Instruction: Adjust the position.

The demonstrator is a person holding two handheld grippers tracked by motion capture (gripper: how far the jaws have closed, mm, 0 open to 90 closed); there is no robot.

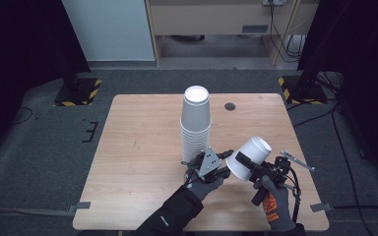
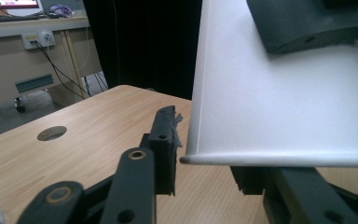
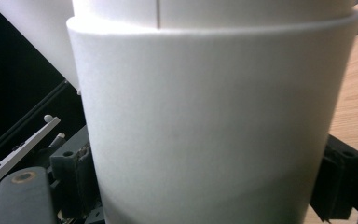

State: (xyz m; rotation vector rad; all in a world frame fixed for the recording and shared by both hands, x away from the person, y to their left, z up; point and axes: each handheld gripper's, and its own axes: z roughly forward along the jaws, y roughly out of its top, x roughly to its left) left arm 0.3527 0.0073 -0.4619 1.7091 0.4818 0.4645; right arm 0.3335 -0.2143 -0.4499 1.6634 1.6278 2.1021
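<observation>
Right tongs [image 1: 246,164] clamped on a single white paper cup [image 1: 249,158], held tilted above the near right part of the wooden surface [image 1: 138,147]. Left tongs [image 1: 221,160] just left of it, jaws apart around the cup's rim [image 2: 279,159]. Tall stack of white cups [image 1: 195,125] stands upside down mid-surface, just beyond the left tongs. Round hole [image 1: 230,106] at far edge.
</observation>
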